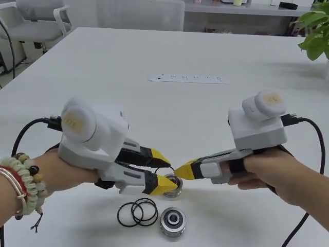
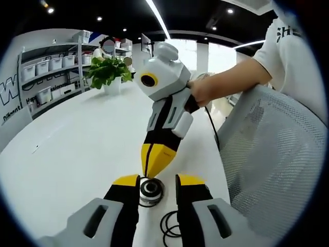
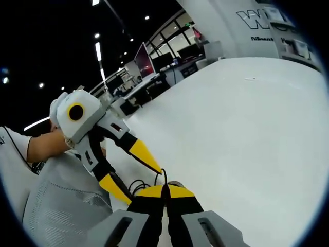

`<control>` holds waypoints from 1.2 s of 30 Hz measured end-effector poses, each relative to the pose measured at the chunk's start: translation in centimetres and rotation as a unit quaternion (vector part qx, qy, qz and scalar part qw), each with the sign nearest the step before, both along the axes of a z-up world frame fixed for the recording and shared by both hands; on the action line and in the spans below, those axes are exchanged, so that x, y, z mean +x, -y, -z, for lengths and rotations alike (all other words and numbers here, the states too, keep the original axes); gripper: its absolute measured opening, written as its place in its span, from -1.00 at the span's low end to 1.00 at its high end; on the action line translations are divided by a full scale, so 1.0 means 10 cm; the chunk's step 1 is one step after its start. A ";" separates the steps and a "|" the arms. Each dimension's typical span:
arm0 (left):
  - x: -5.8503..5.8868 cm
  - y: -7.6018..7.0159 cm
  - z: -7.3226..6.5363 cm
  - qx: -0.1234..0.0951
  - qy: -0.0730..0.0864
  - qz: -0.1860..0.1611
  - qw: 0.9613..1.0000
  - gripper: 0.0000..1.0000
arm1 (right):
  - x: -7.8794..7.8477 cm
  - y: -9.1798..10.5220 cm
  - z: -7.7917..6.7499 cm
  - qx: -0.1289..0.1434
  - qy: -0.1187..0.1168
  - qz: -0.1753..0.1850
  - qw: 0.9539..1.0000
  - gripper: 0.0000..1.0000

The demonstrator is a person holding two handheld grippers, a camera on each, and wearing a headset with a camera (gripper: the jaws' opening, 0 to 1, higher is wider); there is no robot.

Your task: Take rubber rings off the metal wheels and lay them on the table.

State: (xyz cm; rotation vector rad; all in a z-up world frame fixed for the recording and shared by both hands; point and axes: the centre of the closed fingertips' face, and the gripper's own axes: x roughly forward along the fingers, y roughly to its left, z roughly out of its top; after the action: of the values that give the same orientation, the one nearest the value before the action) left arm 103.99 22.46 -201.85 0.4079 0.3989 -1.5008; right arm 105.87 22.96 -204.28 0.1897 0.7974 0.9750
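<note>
- Already laid on bench (image 1: pixel 205 51): loose rings (image 1: pixel 138 212) (several, overlapping), beside bare-looking wheel (image 1: pixel 173 221).
- Straddling second wheel (image 1: pixel 174 186): left tongs (image 1: pixel 168 174), spread apart.
- Pinched together, apparently on its rubber ring (image 3: pixel 163 176): right tongs (image 1: pixel 180 171); yet to pull free.

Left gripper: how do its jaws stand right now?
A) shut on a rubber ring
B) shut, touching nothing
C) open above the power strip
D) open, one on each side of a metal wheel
D: in the left gripper view the left gripper has its jaws apart, with the metal wheel sitting between the two yellow tips.
</note>
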 end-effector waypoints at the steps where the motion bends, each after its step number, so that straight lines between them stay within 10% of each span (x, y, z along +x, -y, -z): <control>1: -0.01 0.00 -0.02 0.000 -0.001 0.001 1.000 -0.50 | -0.01 -0.01 -0.01 0.003 -0.002 -0.001 1.000 -1.00; 18: -0.29 -0.42 -0.26 0.017 -0.001 0.013 1.000 0.08 | -0.20 -0.22 -0.01 0.007 -0.017 -0.051 0.999 -1.00; 36: -0.39 -1.18 -0.02 0.021 -0.033 -0.096 0.995 0.36 | -0.35 -0.33 0.16 -0.014 -0.038 -0.083 0.996 -1.00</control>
State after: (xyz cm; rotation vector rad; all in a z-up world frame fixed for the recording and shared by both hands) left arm 100.12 34.24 -201.65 0.3437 0.5098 -1.3223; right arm 102.41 26.21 -205.85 0.1383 0.9071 1.1184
